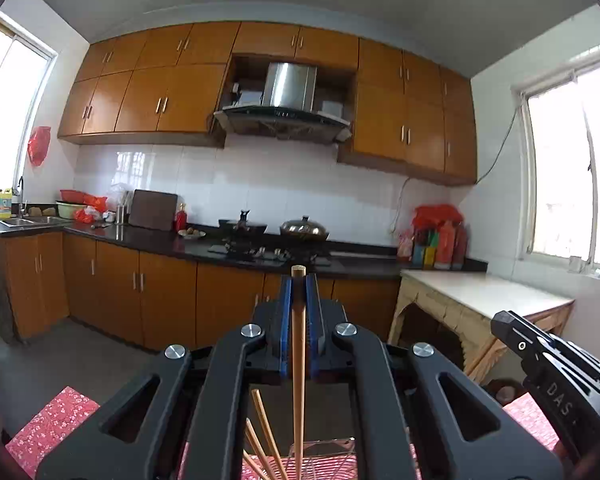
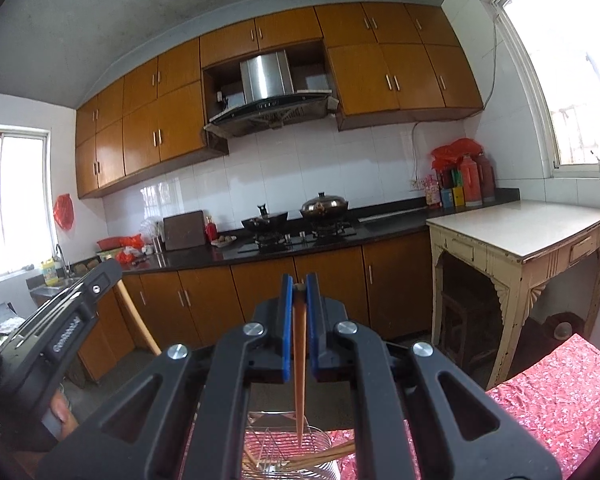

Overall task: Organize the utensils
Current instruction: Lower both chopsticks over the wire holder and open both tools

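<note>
- The left gripper [image 1: 299,280], its blue-padded black jaws drawn narrow, pinches a single pale wooden chopstick [image 1: 298,360] that runs lengthwise between the pads, its blunt end poking just past the tips toward the kitchen counter [image 1: 160,242].
- The right gripper [image 2: 299,286] likewise clamps an orange-brown wooden chopstick [image 2: 299,360], its long axis along the fingers, upper end flush with the pad tips, lower end dropping toward a wire-mesh metal basket [image 2: 320,438].
- Only the left wrist view shows several loose wooden chopsticks [image 1: 260,432] fanned beneath the gripper body, slanting up and leftward over the red floral tablecloth [image 1: 52,428]; the right gripper's black housing sits at that view's right edge.
- Only the right wrist view shows the basket's rounded mesh wall and more chopsticks [image 2: 332,454] lying nearly flat across it, plus the left gripper's body and its chopstick tilted at the left edge, with part of a hand [image 2: 62,412] below.
- Both views face wooden cabinets, a steel range hood [image 1: 290,88] and a lidded wok [image 2: 324,204] on the stove; the cream side table [image 2: 520,236] appears fully in the right view.
</note>
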Demonstrator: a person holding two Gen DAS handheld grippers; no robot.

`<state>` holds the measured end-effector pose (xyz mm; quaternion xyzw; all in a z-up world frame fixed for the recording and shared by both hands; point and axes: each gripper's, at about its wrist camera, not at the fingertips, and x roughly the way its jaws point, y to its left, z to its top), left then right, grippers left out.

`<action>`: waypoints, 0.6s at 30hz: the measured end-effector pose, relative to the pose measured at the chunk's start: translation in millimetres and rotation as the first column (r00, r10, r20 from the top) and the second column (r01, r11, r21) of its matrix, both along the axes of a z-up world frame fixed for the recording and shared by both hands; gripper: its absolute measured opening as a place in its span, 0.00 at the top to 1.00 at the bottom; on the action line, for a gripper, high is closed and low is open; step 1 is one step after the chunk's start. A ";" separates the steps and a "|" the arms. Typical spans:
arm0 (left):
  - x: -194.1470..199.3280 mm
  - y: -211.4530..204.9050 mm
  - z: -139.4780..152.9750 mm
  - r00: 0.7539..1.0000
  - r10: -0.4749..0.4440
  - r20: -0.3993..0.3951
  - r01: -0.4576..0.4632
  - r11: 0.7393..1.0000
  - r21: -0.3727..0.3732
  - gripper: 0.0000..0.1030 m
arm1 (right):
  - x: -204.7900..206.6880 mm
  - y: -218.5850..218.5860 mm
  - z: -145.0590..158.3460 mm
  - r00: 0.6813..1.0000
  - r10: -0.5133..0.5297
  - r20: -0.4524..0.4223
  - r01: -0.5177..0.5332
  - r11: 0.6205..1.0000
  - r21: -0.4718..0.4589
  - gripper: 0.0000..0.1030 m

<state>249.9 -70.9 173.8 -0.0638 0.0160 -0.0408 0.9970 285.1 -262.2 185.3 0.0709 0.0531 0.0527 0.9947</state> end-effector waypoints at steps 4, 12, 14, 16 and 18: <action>14.3 -2.4 -14.0 0.999 0.005 -0.049 -0.004 1.000 0.006 0.93 | 17.3 3.3 -13.3 0.999 0.006 -0.033 -0.006 1.000 -0.010 0.92; 26.9 -6.3 -28.7 0.994 0.013 -0.110 -0.010 1.000 0.030 0.93 | 36.1 9.5 -34.3 0.996 0.026 -0.082 -0.028 0.999 -0.024 0.92; 29.0 -6.5 -30.0 0.992 0.015 -0.122 -0.011 0.999 0.036 0.93 | 38.2 11.2 -36.8 0.995 0.029 -0.091 -0.031 0.999 -0.022 0.92; 29.5 -5.5 -30.8 0.991 0.012 -0.133 -0.008 0.999 0.034 0.93 | 40.6 13.2 -39.0 0.995 0.031 -0.099 -0.033 0.999 -0.023 0.92; 29.9 -5.0 -30.8 0.990 0.012 -0.138 -0.008 0.999 0.034 0.93 | 41.7 14.8 -40.3 0.994 0.032 -0.104 -0.035 0.999 -0.026 0.92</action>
